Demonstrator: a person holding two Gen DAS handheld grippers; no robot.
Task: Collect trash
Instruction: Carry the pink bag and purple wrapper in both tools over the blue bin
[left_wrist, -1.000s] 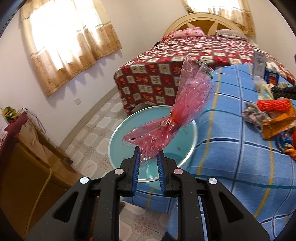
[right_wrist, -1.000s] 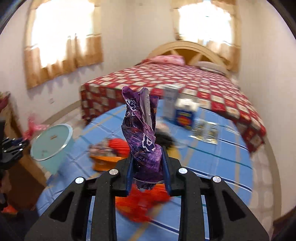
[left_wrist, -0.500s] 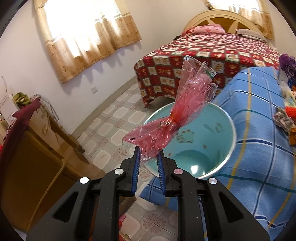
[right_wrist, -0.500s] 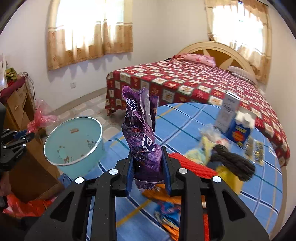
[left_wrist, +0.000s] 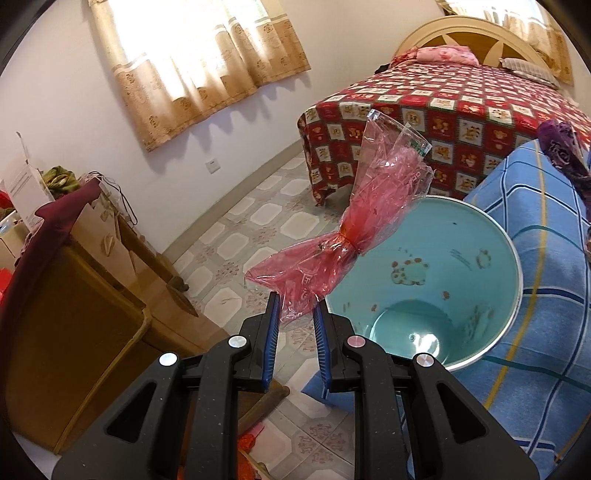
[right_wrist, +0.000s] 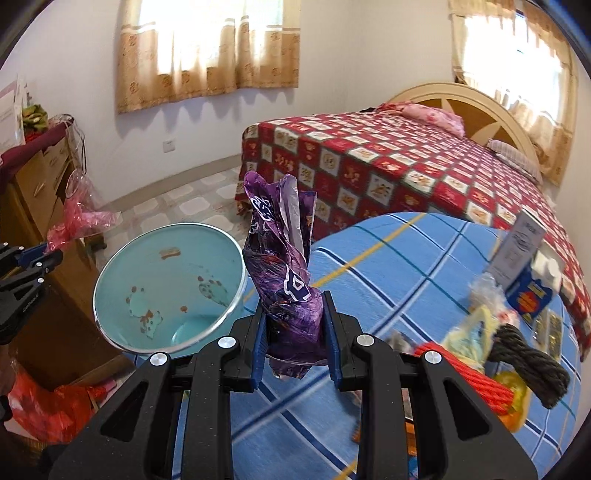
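Left gripper (left_wrist: 295, 317) has its blue pads pinched on the tail of a red cellophane wrapper (left_wrist: 347, 236), which fans up toward one o'clock; there's pale printing on the film, too crumpled to read. Right behind it, at three o'clock, gapes the teal bin (left_wrist: 513, 258), cartoon figures printed on its inner wall, pressed against the blue plaid table cover (left_wrist: 546, 332).

Over on the right wrist view, the right gripper (right_wrist: 295, 332) is clamped on a purple foil wrapper (right_wrist: 284, 280) standing upright, white lettering on it, creased beyond reading. The bin sits at nine o'clock here, rim just beside the wrapper.

This view alone shows the table's clutter at three o'clock: a white carton (right_wrist: 517, 251), a blue and yellow box (right_wrist: 532, 295), their print blurred, a dark rope coil (right_wrist: 528, 362) and a red bundle (right_wrist: 465, 376). The left gripper shows at the far nine o'clock edge.

Only the left view shows the floor tiles up close. Wooden dresser (left_wrist: 74, 314) at nine o'clock, the red checked bed (left_wrist: 461, 103) at one.
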